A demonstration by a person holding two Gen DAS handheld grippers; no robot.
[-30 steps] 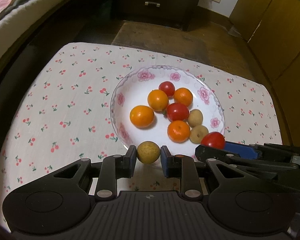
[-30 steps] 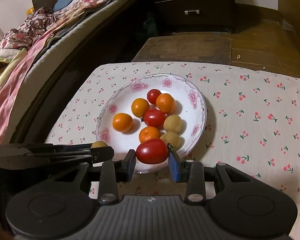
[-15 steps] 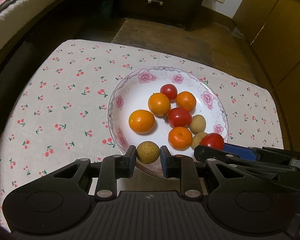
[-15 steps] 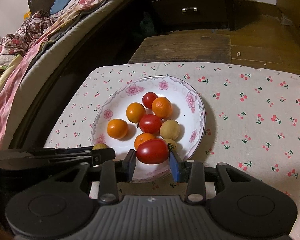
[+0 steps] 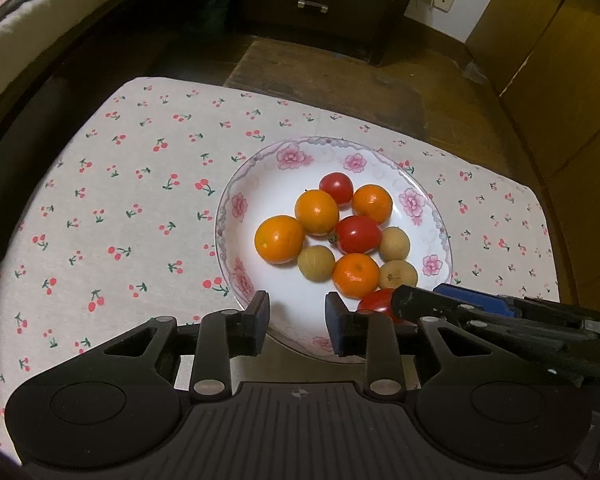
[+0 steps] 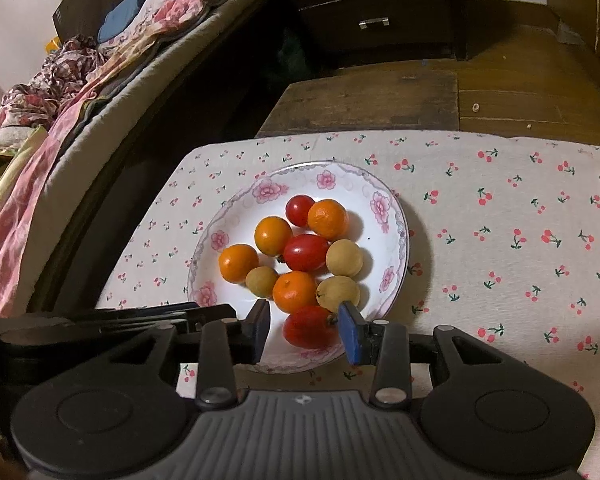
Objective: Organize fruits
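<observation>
Left tongs: I see my black two-finger left gripper (image 5: 296, 322) over the near rim of the plate. Its jaws have just been opening; they stand apart with only bare plate between them.

Plate: the white round porcelain plate with pink flowers on its rim (image 5: 290, 157) sits on the cream tablecloth printed with red cherries (image 5: 112, 216), which covers the table.

Fruit, far left: a round orange mandarin (image 5: 279, 239) lies furthest left in the plate, touching a second orange mandarin (image 5: 316, 211) behind it.

Fruit, middle: a small round tan longan (image 5: 316, 263) rests just beyond my open left jaws, between the left mandarin and a third orange mandarin (image 5: 356, 275). Behind those lies a glossy red oval tomato (image 5: 358, 233), and at the back a small red cherry tomato (image 5: 336, 187) sits beside a fourth orange mandarin (image 5: 372, 203).

Fruit, right: two more tan longans (image 5: 394, 243) lie one before the other by the right rim.

Right tongs: my black right gripper with blue pads (image 6: 303, 326) hangs over the near edge of the plate. A red oval tomato (image 6: 309, 327) lies between its jaws on the plate. I see a gap at the left pad; the right pad is close against the stem end, so I read the jaws as apart, not clamped.
</observation>
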